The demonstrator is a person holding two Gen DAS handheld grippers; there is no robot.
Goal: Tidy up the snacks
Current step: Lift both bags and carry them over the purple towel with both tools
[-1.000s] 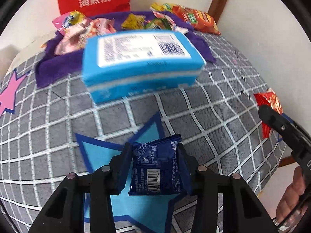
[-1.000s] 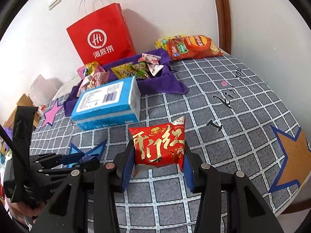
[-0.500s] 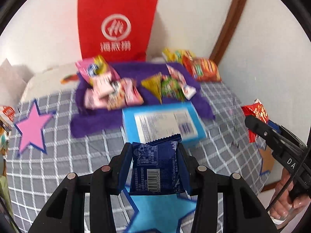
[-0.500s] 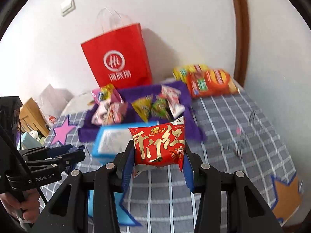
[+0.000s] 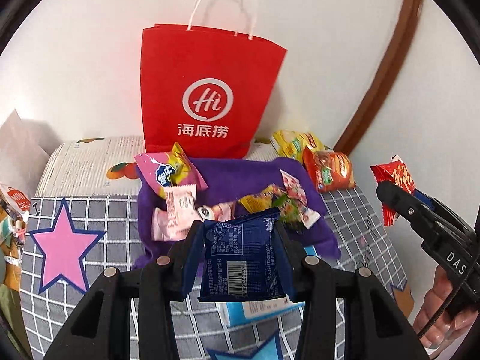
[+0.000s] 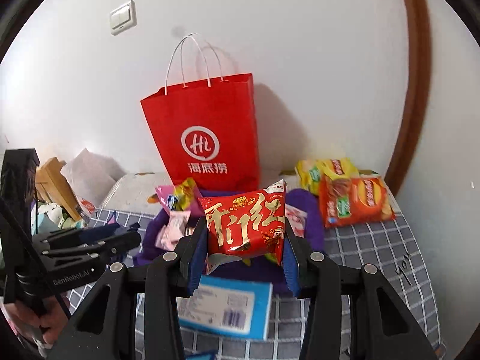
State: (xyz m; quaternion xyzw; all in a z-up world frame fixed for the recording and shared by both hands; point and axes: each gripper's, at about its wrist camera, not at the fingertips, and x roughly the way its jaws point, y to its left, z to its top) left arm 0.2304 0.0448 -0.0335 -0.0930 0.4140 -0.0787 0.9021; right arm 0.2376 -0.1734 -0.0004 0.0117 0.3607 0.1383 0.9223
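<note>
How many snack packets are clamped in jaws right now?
2. Dark blue packet in the left gripper; red packet in the right gripper. The other snacks lie on the purple cloth or beside it.

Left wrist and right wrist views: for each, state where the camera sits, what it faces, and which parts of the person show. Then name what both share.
Left wrist: on the left gripper, facing the red paper bag; its fingers clamp a dark blue packet; a hand shows.
Right wrist: on the right gripper, clamping a red packet; fingers grip the other tool's handle.
Shared: bag, purple cloth, blue box.
</note>
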